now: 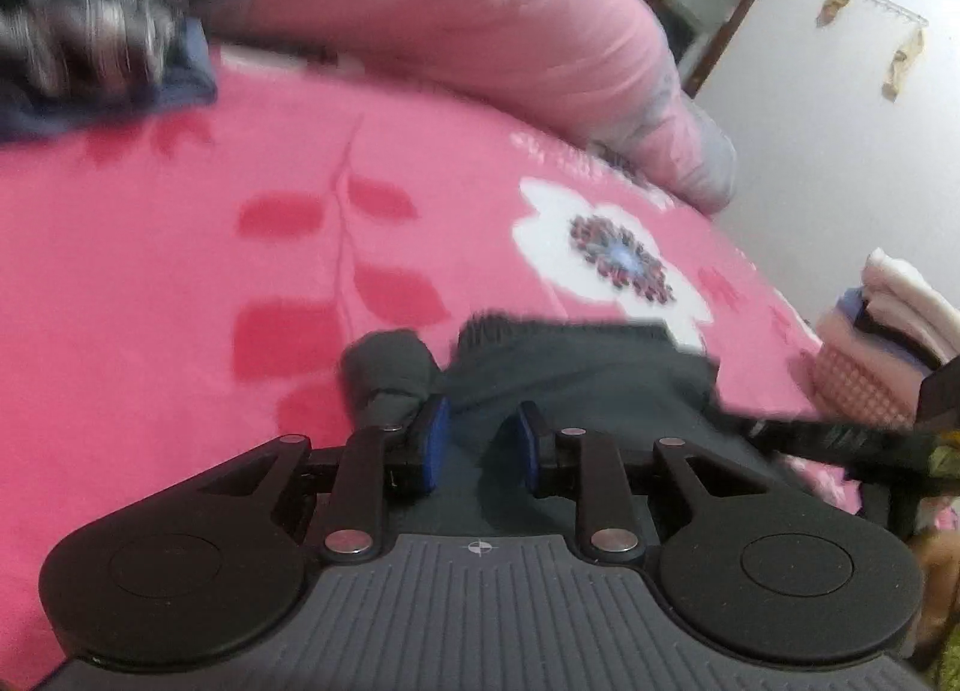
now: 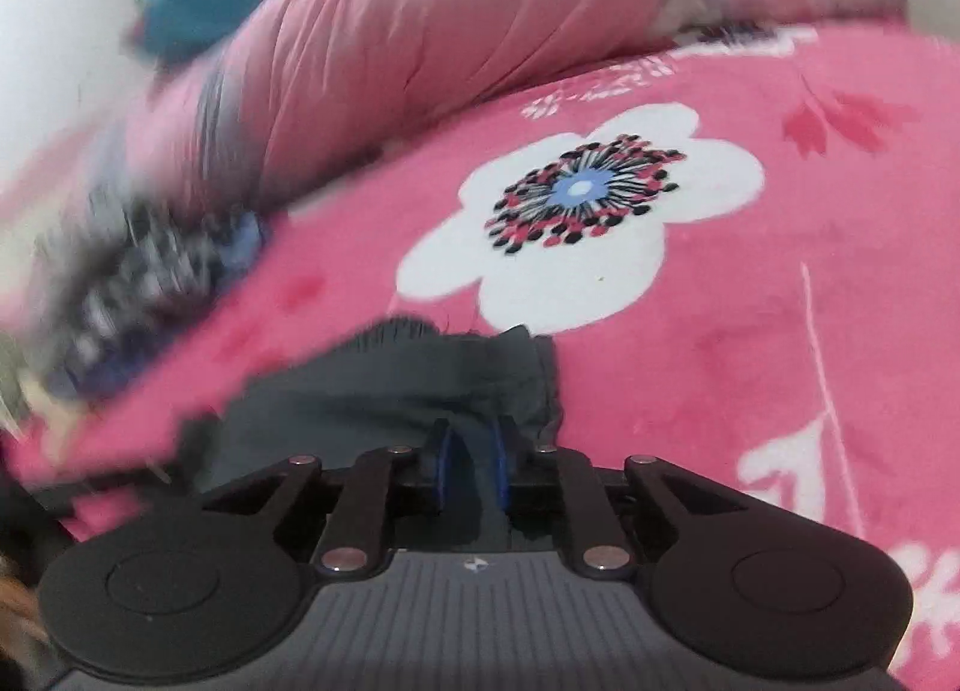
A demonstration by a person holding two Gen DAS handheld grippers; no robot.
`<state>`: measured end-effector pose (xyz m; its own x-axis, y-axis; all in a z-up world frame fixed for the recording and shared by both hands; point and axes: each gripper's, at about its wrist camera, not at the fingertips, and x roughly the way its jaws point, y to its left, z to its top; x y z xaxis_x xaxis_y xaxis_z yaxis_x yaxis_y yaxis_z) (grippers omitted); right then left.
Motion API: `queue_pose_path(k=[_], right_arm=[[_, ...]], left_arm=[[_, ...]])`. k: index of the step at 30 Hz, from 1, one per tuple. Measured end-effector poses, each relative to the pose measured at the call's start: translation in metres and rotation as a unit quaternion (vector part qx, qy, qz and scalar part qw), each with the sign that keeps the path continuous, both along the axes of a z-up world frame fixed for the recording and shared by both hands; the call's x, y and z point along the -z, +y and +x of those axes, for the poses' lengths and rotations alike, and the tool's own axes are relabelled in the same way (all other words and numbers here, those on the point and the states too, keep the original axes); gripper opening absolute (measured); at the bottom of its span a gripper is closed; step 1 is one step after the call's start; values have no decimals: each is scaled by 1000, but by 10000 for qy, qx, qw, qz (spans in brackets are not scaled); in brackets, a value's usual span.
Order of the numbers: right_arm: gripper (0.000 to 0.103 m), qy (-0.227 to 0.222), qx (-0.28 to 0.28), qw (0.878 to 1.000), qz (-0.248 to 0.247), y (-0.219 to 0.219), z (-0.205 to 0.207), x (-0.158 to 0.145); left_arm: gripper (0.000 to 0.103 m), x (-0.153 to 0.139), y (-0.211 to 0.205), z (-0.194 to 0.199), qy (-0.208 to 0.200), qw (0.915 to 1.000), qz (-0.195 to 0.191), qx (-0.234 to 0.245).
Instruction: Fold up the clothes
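A: Where does the dark grey fabric garment [image 1: 576, 373] lie?

B: On the pink flower-printed bedsheet [image 1: 180, 271], at its near edge, just before the large white flower print [image 2: 576, 211]

A: And behind that?

B: The rolled pale pink quilt [image 1: 456, 13] lies across the far side of the sheet. A black-and-white checked cloth [image 1: 78, 25] sits at the far left before the quilt, and off the bed's right edge is a stack of folded light clothes [image 1: 900, 301]
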<state>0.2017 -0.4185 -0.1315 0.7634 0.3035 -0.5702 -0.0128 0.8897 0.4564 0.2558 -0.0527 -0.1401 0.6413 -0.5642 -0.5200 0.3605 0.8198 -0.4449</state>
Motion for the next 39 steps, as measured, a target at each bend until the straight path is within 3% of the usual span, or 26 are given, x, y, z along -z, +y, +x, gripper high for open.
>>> queue_pose_path(k=[5, 10, 14, 17, 20, 24, 26, 29, 31, 33, 35, 39], right_arm=[[16, -145, 460, 9988, -17, -9, -28, -21], [16, -446, 357, 9982, -197, 6, -85, -58], [16, -205, -38, 9991, -368, 30, -119, -62], [17, 143, -51, 9975, -685, 38, -124, -43], [15, 490, 122, 9969, -597, 31, -118, -24], [18, 17, 182, 9981, -584, 30, -144, -52], [20, -17, 102, 9982, -585, 31, -154, -52], [20, 362, 138, 9960, -802, 31, -153, -25], [21, 281, 264, 9974, -606, 26, -155, -24], [24, 21, 447, 9980, -451, 22, -165, -38], [35, -329, 613, 9972, -284, 17, -180, -48], [39, -263, 891, 9955, -172, 8, -192, -30]], left_arm=[[28, -29, 11, -21, -298, 9995, 18, -50], [34, -64, 24, -74, -796, 9958, 214, 387], [34, -61, 20, -111, -702, 9934, 333, 839], [34, -37, 8, -125, -297, 9930, 550, 1001], [33, -13, -1, -123, 12, 9924, 895, 840], [35, -32, 6, -135, -146, 9963, 555, 647], [42, -37, 8, -140, -221, 9965, 495, 635], [47, -24, -1, -142, -66, 9931, 960, 663], [47, -17, -6, -147, -123, 9931, 1077, 439], [48, -24, -5, -155, -203, 9944, 1021, 179], [56, -33, -1, -164, -205, 9969, 762, 53], [59, -39, 9, -179, -51, 9984, 516, -237]])
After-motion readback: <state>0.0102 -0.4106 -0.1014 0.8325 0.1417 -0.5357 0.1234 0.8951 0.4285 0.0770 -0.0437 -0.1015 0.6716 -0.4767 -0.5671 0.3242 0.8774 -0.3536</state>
